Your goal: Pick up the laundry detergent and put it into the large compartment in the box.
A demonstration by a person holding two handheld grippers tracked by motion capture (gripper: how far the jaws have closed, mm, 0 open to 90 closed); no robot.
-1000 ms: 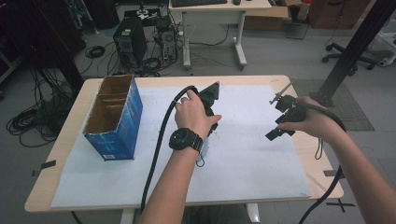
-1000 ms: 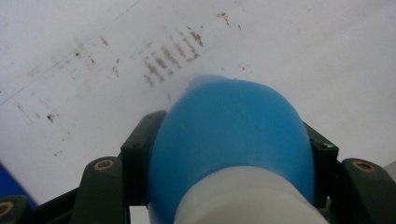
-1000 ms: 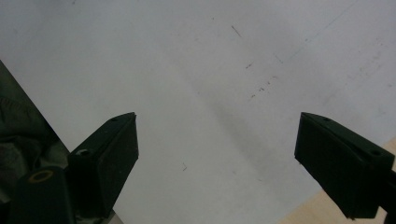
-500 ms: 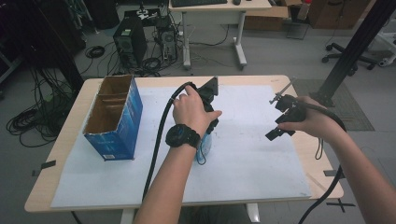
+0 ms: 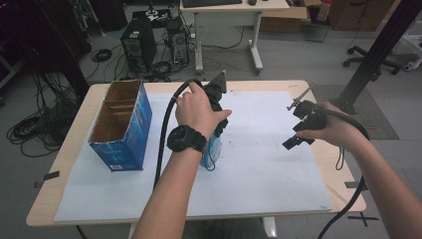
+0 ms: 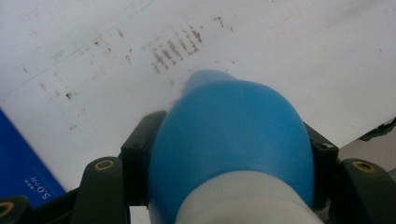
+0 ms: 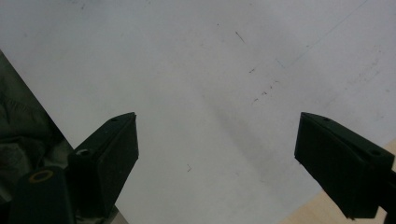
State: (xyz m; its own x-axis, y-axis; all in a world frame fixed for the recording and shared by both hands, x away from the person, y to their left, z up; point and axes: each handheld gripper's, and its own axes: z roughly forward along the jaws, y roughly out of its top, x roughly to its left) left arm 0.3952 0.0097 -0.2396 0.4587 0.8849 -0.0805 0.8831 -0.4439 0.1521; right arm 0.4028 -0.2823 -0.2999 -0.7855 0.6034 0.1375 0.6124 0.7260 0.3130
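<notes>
Above the white paper sheet (image 5: 268, 164) on the table (image 5: 74, 144), my left claw (image 5: 215, 130) is clamped on a blue bottle (image 6: 231, 140), with one jaw pressing on each side of its round body. I think the step now is to carry it toward the blue cardboard box (image 5: 122, 127), which stands open at the left. To do this well, I should hold the pressure even, because the smooth round body can slip, and lift high enough to pass over the box edge. My right claw (image 7: 217, 154) hangs over the paper with its jaws wide apart and nothing between them. The bottle is bright blue with a whitish band at the near end, and looks smooth like plastic.
</notes>
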